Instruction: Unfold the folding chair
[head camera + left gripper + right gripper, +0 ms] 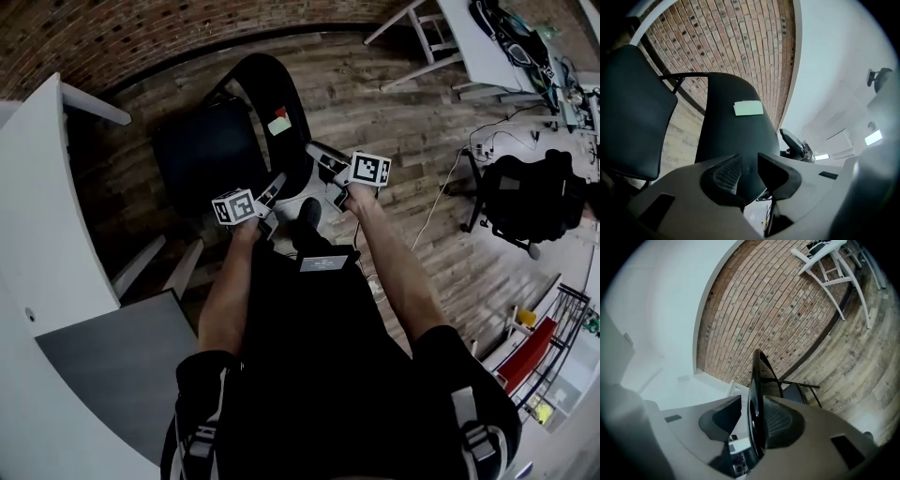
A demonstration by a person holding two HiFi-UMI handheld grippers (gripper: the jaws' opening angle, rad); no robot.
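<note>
Folding chair (220,141) stands on the wood floor just right of the white table (37,234), between it and the person holding the tools. Its black seat (202,155) lies on the table side and looks close to level. Its backrest (277,89) rises on the side away from the table, so the unfolding appears largely done, though no view confirms the frame has locked.

Right gripper (752,405): the jaws stand wide and straddle the backrest's rim, which runs edge-on between them. The meshed pad on the side away from the table lies against the rim. The other pad stands clear of it, with pale wall showing through the gap. That is contact on one side, not a clamp.

Left gripper (749,169): the jaws are narrowly apart and grip nothing that I can see. The backrest's broad face, with its pale green label (748,108), sits just beyond the tips.

Hazards, in my judgement:
- The rim may slide out of the right jaws if the backrest is pushed or pulled before they close, because only one pad bears on it.
- The seat could drop back towards folded if the frame is not fully seated and both tools let go.
- The chair may tip or skid into the table, since it stands so near.
- The person's shoe (307,214) rests near the chair's feet and could be caught if the chair shifts.
</note>
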